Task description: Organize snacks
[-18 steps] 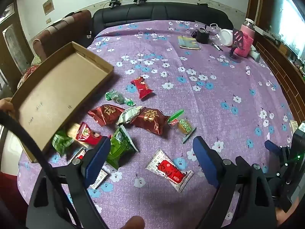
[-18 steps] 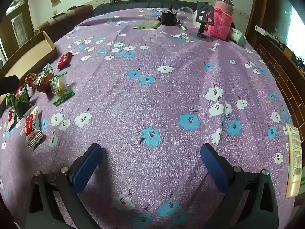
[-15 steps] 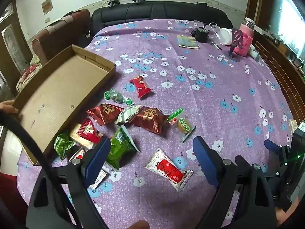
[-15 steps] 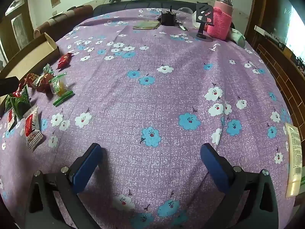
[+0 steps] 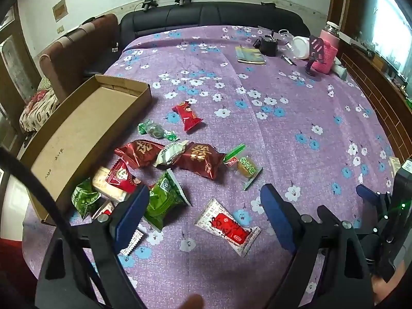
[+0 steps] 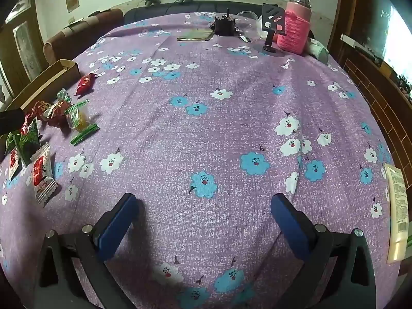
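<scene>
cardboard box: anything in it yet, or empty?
Empty as far as visible: the cardboard box shows bare floor; the snack packets all lie outside on the tablecloth.

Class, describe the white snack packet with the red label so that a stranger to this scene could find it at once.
Start at the open cardboard box on the left of the purple flowered tablecloth, then follow the spilled snacks toward the camera. The white packet with the red label lies nearest, between the left tongs' blue tips. It lies flat and apart from the heap, just right of a green packet.
</scene>
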The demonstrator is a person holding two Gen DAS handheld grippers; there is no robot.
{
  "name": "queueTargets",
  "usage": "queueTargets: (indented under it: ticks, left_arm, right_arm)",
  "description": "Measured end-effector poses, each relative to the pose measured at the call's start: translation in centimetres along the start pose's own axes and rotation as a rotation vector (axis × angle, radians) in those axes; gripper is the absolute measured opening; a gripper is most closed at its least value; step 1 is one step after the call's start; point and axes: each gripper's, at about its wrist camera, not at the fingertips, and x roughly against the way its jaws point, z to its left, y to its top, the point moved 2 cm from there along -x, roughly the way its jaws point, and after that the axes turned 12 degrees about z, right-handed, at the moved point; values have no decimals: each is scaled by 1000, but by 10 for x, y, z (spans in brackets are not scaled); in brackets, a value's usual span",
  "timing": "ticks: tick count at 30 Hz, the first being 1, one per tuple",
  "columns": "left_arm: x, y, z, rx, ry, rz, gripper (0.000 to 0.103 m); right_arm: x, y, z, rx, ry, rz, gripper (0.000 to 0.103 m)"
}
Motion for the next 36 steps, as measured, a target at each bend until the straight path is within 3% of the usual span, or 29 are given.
queueTargets:
  ticks: [10, 36]
  left_arm:
    - [0, -2, -3, -16, -50, 1, 88]
    - [-2, -5, 3, -52, -87, 3, 88]
  right_arm:
    - [0, -1, 0, -2, 0, -3, 103]
    - [0, -1, 0, -3, 0, -4, 103]
